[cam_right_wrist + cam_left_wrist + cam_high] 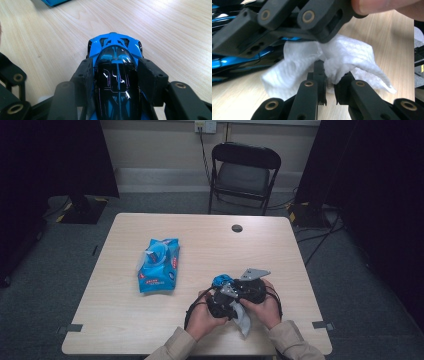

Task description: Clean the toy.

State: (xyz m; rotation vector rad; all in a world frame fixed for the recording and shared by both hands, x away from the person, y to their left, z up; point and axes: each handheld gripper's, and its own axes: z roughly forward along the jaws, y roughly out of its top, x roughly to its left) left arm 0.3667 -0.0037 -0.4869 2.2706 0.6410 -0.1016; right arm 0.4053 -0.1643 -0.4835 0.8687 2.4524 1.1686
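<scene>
Toy car (116, 72) clamped in right gripper (116, 82), wipe (342, 60) pinched by left gripper (329, 85)

Toy car (116, 75) rear cut off by bottom edge, sides hidden behind fingers; pack (159, 265) print too small.

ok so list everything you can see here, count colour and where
toy car: one, blue and black, near front edge of table, between the right jaws
wipe: one, white, crumpled, pinched in the left jaws beside the car
wipes pack: one, blue, lying left of centre on table
table: one, light wood, centre of room
chair: one, black folding, behind the table
wall socket: one, pale, on back wall with a cable
left hand-held gripper: one, black, shut on the wipe
right hand-held gripper: one, black, shut on the toy car
hands: two, beige sleeves, bottom edge
</scene>
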